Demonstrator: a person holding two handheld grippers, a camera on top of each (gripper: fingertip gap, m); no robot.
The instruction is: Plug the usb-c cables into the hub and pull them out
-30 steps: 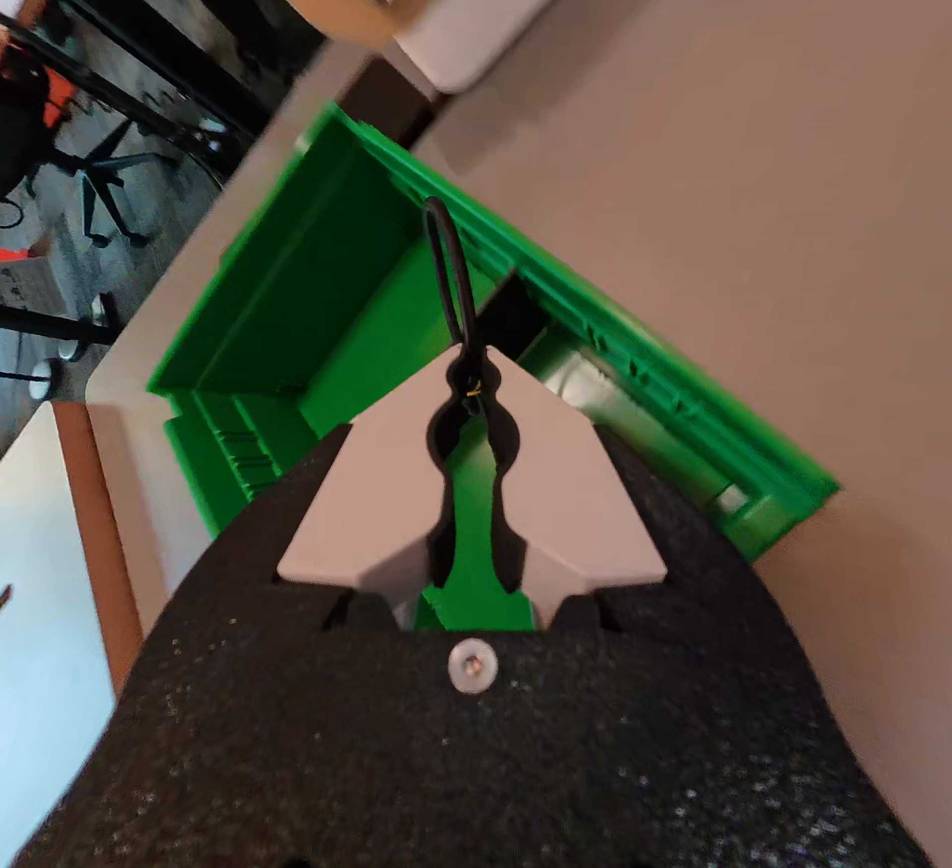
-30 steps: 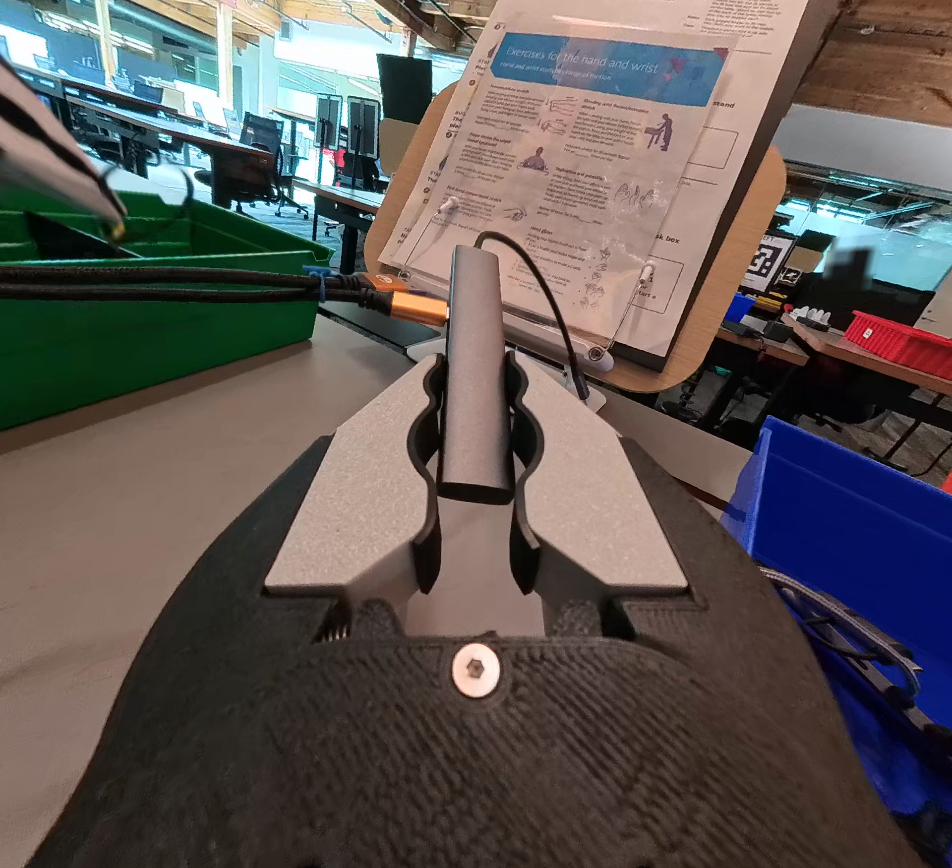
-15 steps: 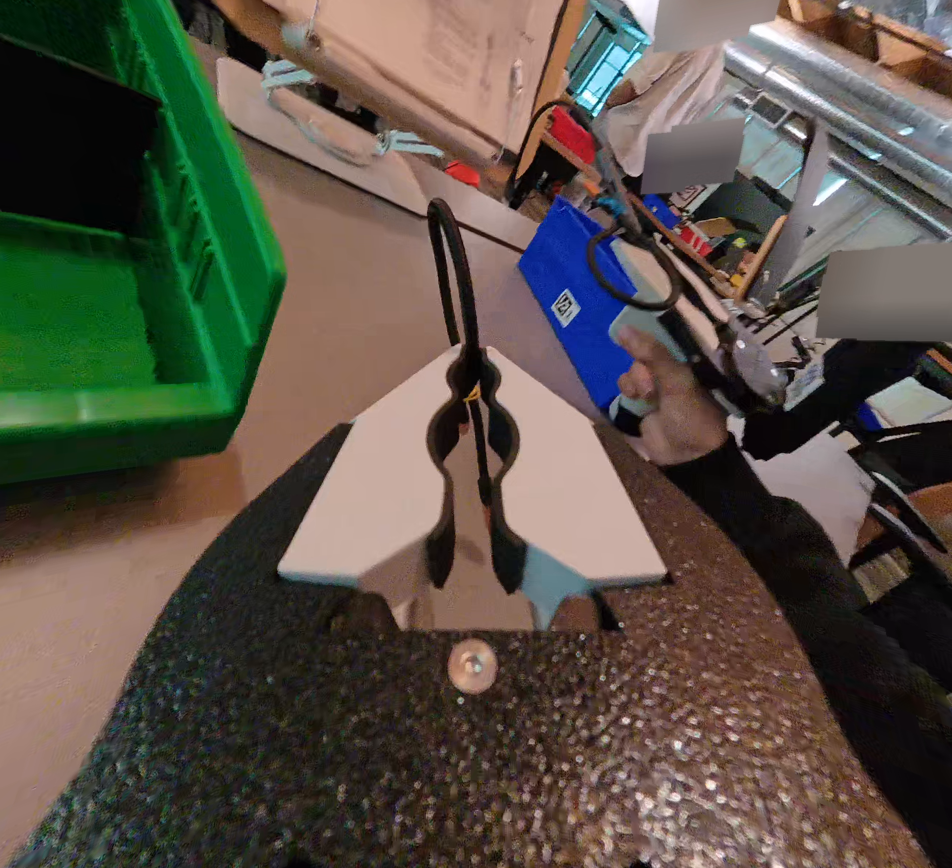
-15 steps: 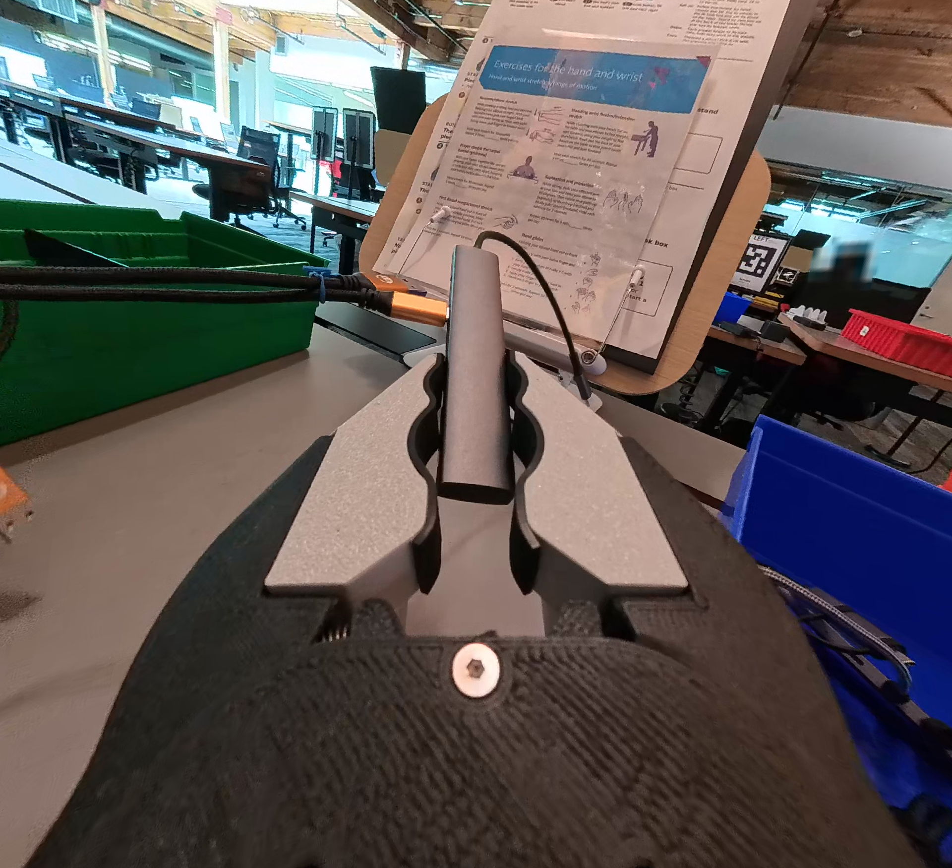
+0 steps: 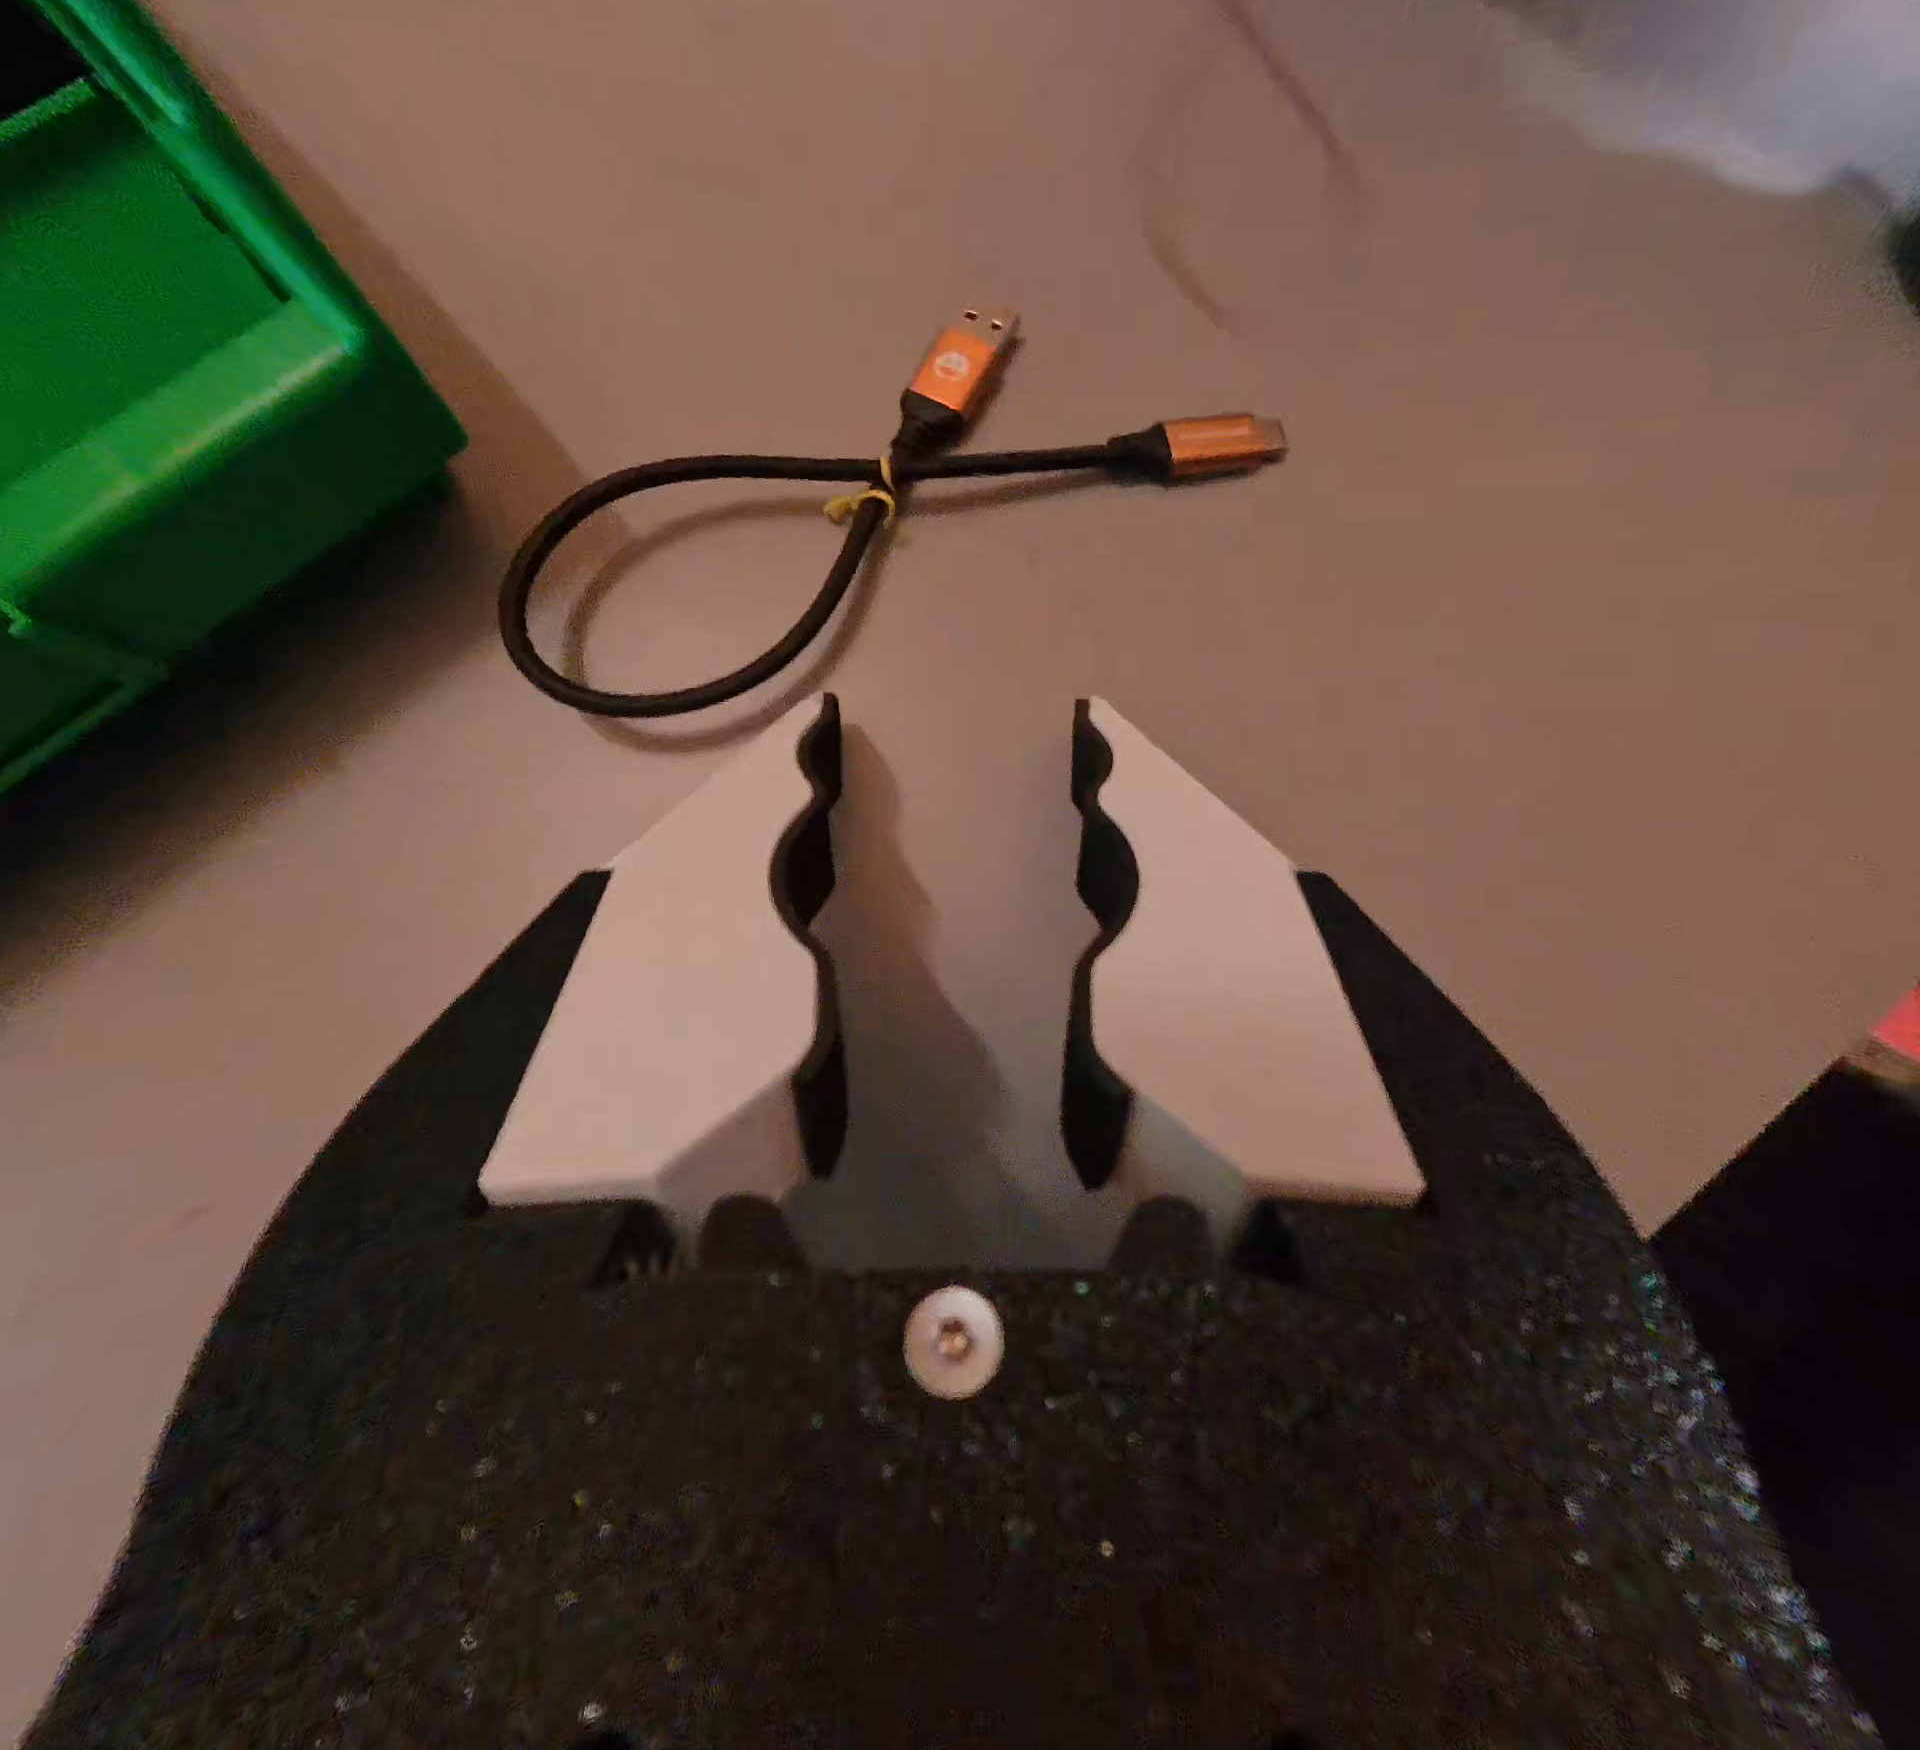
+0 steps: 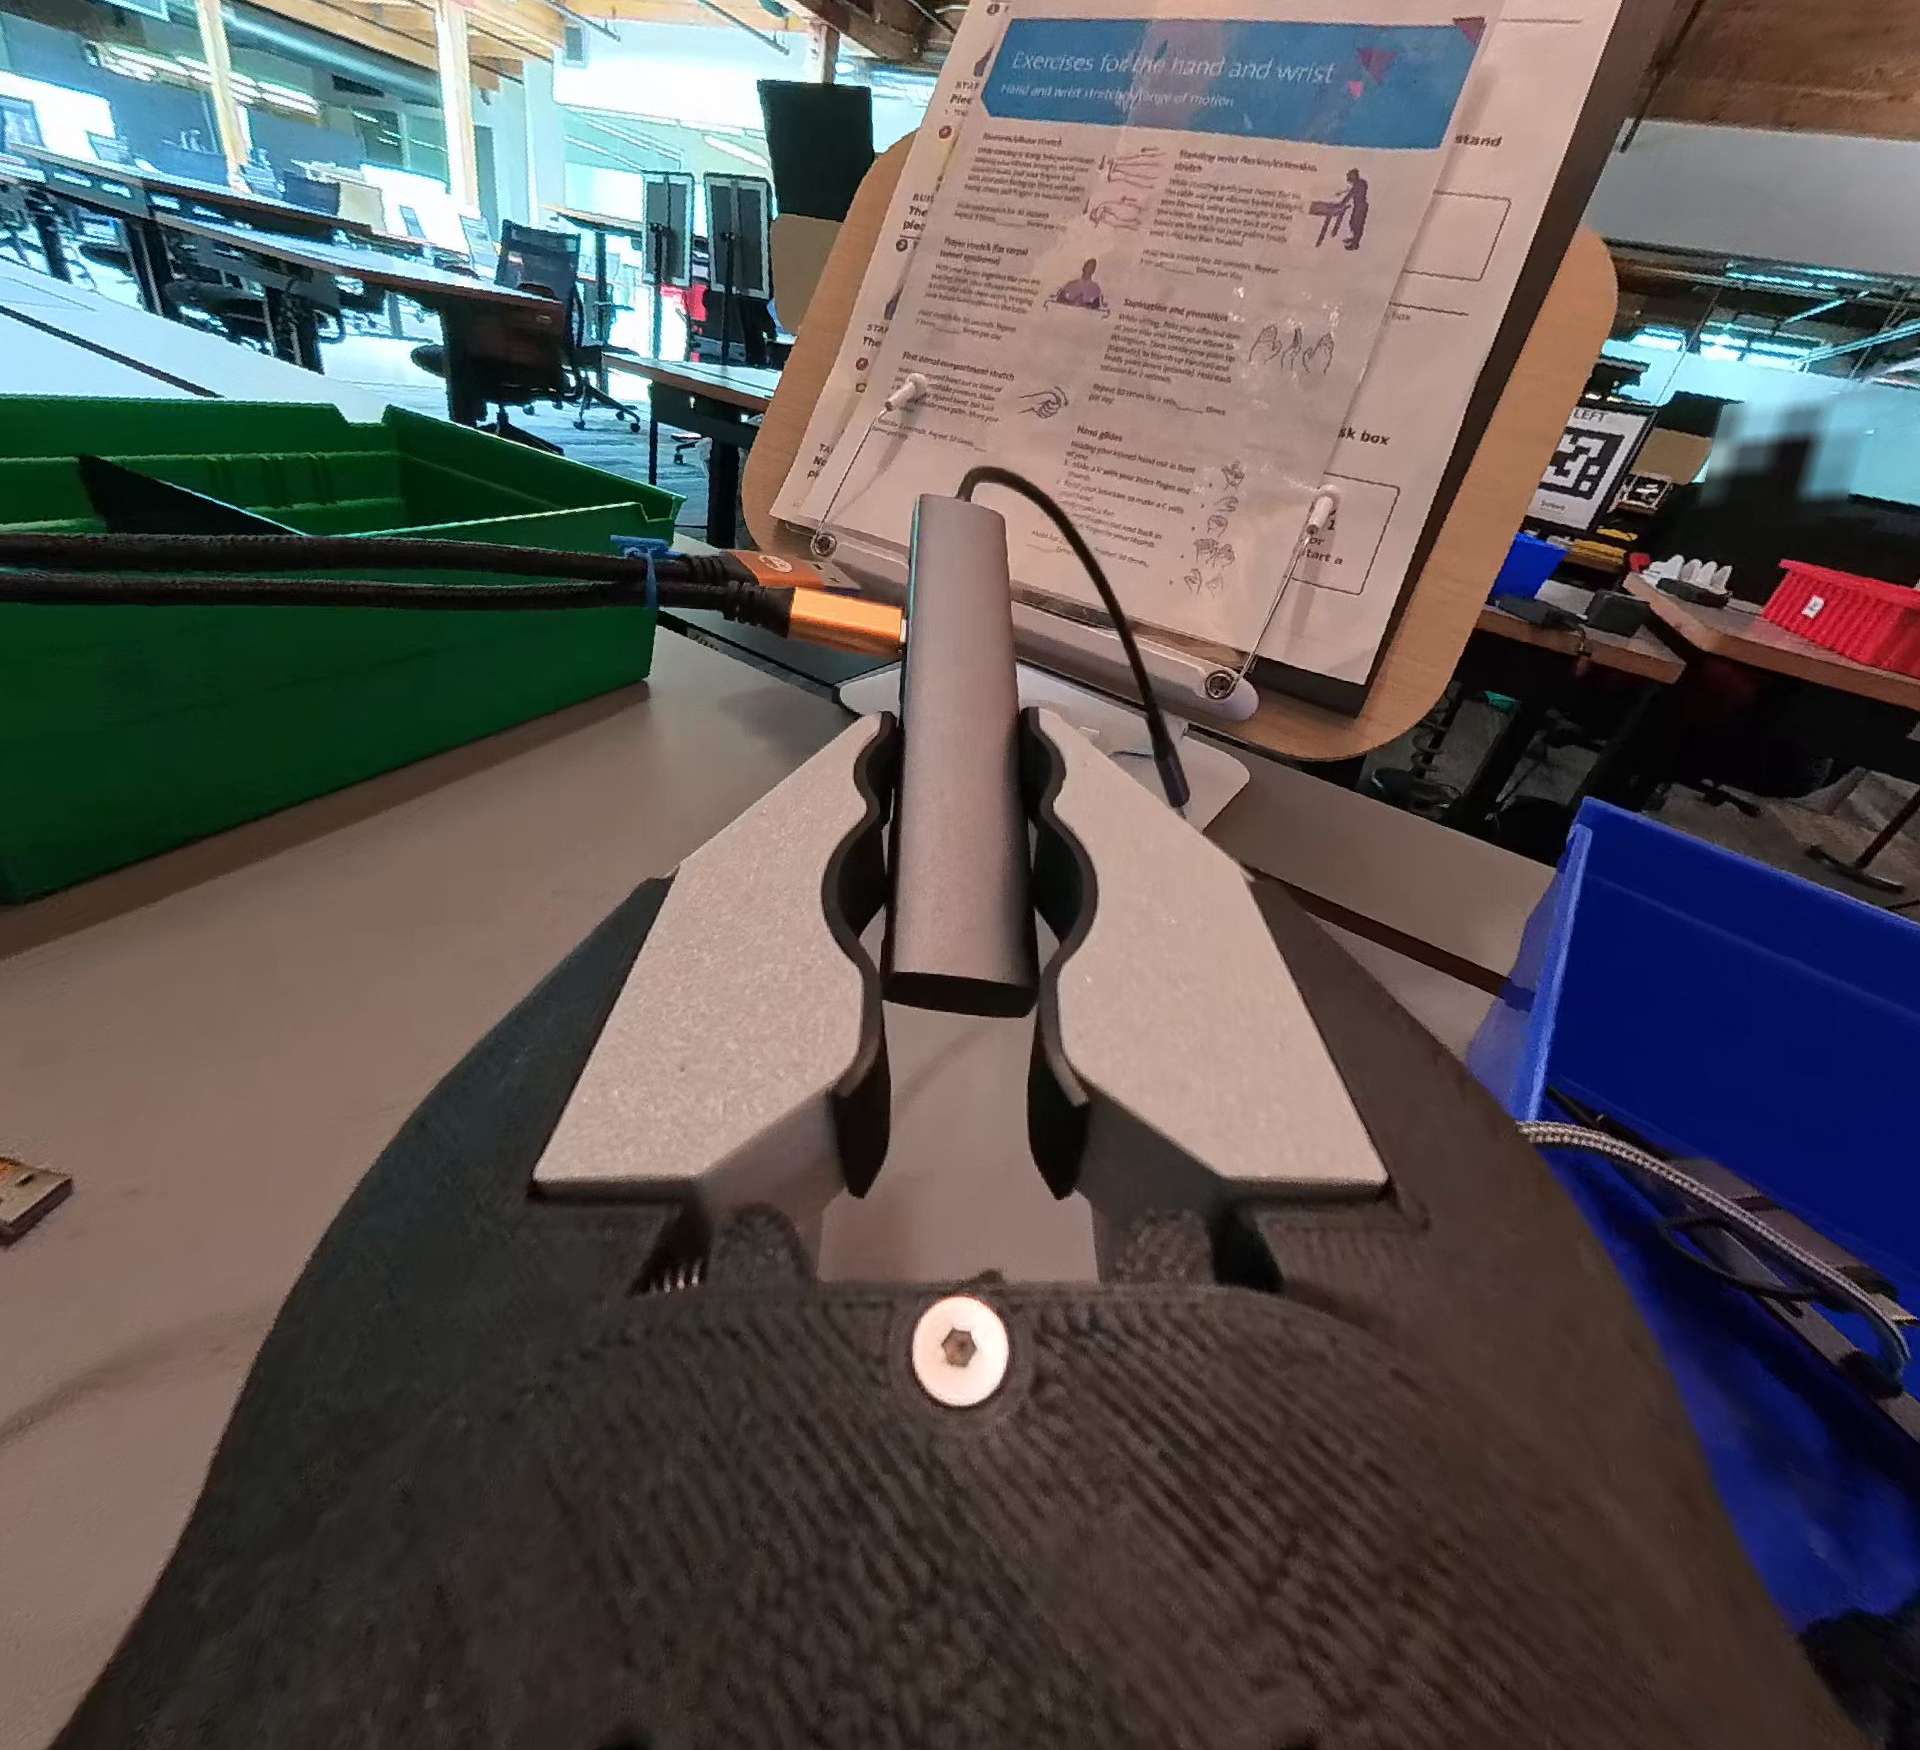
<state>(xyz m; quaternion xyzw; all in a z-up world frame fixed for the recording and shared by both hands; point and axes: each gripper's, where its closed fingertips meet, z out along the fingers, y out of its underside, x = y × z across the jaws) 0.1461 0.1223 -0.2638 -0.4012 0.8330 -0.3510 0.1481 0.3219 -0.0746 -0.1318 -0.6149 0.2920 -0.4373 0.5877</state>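
Green bin (image 5: 156, 412) stood at left on my table (image 5: 1455, 661) | short black cable (image 5: 727, 599) with orange plugs lay loose ahead of my left gripper (image 5: 951, 724), jaws apart, empty | my right gripper (image 6: 958, 744) clamped grey hub (image 6: 956, 765), second cable (image 6: 312, 573) plugged into its left side | blue bin (image 6: 1714, 1025) at right.
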